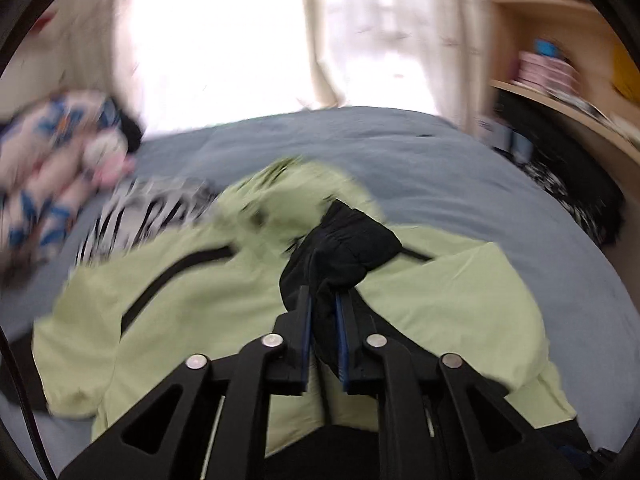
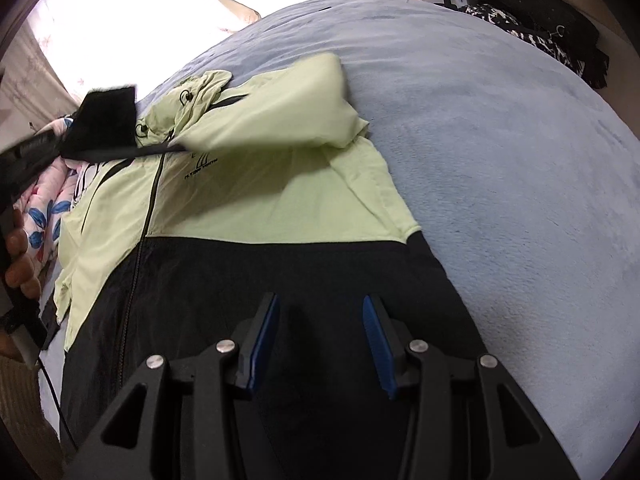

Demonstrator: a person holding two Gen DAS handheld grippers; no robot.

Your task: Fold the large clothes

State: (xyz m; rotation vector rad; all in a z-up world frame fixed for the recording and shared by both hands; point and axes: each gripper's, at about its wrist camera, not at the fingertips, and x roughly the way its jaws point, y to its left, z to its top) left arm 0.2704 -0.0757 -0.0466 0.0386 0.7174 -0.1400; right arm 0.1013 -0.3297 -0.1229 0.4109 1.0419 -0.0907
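Jacket [image 2: 248, 216], pale green over black, lies zip-up across the blue-grey bed cover [image 2: 500, 168]. Your left gripper [image 1: 325, 300] is clenched on the black cuff [image 1: 344, 244], sleeve lifted off the chest. Your right gripper [image 2: 320, 312] hangs over the black hem, jaws parted, nothing between them. Bare cover runs wide right of the jacket's side edge; floral bedding [image 1: 52, 168] crowds the far left.

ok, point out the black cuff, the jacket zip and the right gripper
black cuff [image 1: 344, 248]: left wrist view, bunched fabric just beyond the fingertips
jacket zip [image 2: 141, 240]: right wrist view, mid-run where green meets black
right gripper [image 2: 320, 320]: right wrist view, midway between the fingertips, over the black hem panel
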